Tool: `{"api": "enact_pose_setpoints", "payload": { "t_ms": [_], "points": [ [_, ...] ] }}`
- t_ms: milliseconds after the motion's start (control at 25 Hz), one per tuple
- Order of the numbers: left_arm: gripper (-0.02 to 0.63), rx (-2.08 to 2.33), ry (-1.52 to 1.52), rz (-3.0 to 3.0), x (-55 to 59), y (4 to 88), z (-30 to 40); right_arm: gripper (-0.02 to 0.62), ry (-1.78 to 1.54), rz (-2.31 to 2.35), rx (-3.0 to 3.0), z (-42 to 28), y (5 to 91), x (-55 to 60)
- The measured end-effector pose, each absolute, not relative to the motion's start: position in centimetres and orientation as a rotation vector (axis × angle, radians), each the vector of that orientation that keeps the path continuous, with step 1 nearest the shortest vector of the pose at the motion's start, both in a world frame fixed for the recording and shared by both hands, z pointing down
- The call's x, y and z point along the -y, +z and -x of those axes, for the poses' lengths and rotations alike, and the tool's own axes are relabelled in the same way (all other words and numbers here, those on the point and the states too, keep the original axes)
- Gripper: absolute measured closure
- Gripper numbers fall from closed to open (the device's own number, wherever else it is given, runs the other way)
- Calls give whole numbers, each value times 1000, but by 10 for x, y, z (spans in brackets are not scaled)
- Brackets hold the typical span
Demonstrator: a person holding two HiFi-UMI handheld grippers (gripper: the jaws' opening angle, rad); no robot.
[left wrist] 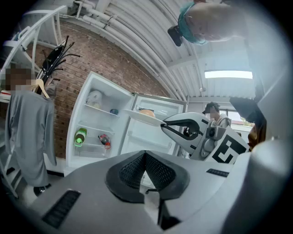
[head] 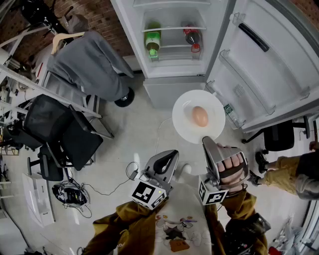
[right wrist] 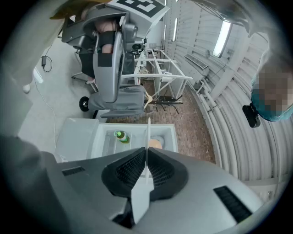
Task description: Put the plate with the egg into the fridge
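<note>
Head view looks steeply down, gripper views along their jaws; all share the fridge, seemingly near.

Workshop-like room: brick wall, office chairs, metal racks.

fridge, door open: inner shelf is occupied by a green bottle and a red-capped bottle. floor, left of fridge: black chair and cables are borne.
</note>
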State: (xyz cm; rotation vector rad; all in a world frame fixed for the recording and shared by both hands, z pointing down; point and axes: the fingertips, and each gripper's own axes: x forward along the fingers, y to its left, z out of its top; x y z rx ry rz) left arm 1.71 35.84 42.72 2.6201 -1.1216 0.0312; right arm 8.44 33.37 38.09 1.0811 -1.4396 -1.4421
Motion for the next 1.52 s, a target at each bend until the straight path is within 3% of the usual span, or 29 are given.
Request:
{"api": "enact_pose_setpoints", "payload": {
  "t_ms": [800,1520],
  "points": [
    [600,1238,-7,-2646,-376,399,-20,575,-1340,-1121,1483,-104,393,-369],
    [600,1409,-33,-2530,-361,404,-35,574,-1469,-1089,1522,-138,374,-337]
  ]
}}
